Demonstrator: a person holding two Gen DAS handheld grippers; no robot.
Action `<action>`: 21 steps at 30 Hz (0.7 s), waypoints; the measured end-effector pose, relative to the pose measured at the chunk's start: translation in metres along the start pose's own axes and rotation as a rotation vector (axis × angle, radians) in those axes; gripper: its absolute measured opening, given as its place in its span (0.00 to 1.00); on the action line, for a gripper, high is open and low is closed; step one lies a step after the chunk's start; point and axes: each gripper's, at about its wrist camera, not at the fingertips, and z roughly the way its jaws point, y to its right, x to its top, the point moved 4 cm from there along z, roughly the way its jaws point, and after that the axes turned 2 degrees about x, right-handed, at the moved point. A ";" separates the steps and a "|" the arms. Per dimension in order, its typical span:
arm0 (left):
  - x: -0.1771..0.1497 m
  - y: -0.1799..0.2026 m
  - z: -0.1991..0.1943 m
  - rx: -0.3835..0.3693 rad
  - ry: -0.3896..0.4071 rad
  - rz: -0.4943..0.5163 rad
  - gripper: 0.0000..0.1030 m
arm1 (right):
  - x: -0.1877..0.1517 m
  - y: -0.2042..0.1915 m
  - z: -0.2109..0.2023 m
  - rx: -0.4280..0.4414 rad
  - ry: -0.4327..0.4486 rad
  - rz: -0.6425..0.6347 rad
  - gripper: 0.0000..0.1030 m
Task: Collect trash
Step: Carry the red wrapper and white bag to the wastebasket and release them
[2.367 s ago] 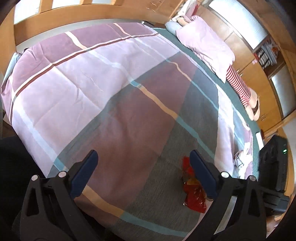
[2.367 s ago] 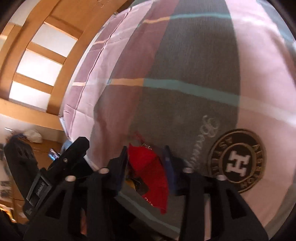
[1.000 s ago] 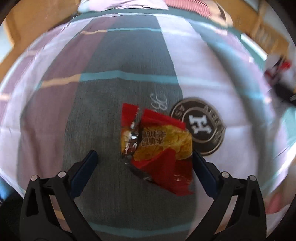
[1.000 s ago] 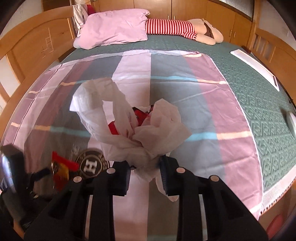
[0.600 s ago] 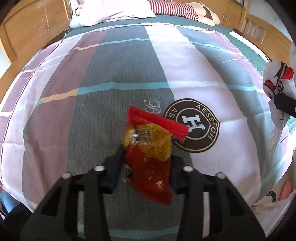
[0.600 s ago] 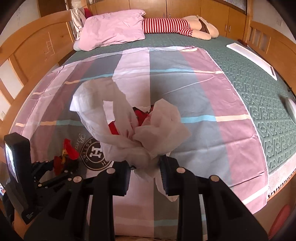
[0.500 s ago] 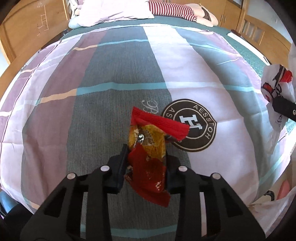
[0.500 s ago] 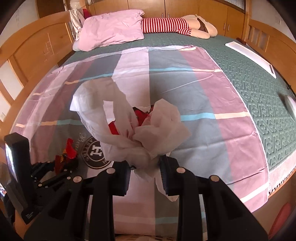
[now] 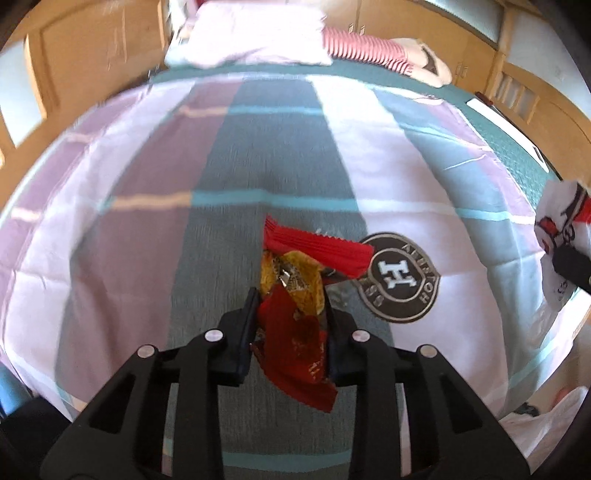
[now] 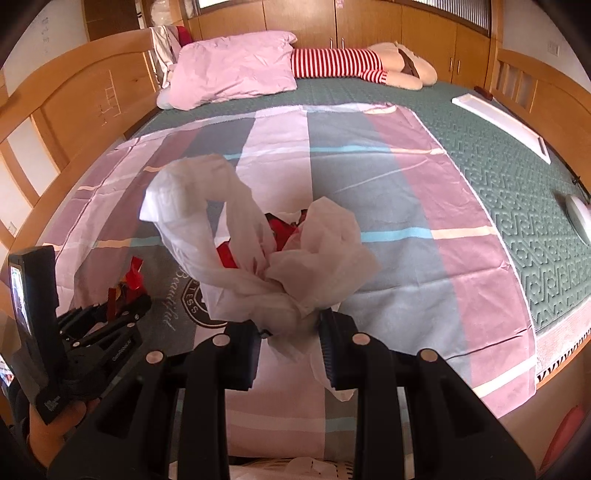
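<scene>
White bag [image 9: 565, 225] cut off rightward

Wooden bed [image 10: 74, 110] in daylight, striped quilt [image 10: 388, 177] over green cover [image 10: 517, 177], pink pillow [image 10: 232, 74] at its head, wooden wardrobes [image 10: 369, 22] behind it

A striped quilt [image 10: 388, 192] covers the green bed [image 10: 517, 177]; a pink pillow [image 10: 236, 70] lies at its head.

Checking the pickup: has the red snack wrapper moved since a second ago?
Yes. The red snack wrapper lay flat left of the round logo on the bedspread; now it is pinched upright in the left claw.
</scene>
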 end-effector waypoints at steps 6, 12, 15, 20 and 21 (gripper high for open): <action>0.001 0.000 -0.011 0.002 0.038 0.023 0.30 | -0.004 -0.006 -0.021 0.019 0.036 -0.005 0.27; 0.001 -0.012 -0.018 -0.023 0.048 -0.027 0.30 | -0.011 -0.008 -0.041 0.044 0.063 0.019 0.28; 0.000 -0.010 -0.033 -0.061 0.104 -0.008 0.30 | -0.012 -0.006 -0.063 0.064 0.105 0.036 0.28; -0.007 -0.017 -0.083 -0.138 0.210 -0.063 0.30 | -0.016 -0.002 -0.114 0.092 0.198 0.035 0.28; -0.010 -0.017 -0.094 -0.146 0.225 -0.070 0.30 | -0.018 -0.002 -0.121 0.091 0.210 0.034 0.28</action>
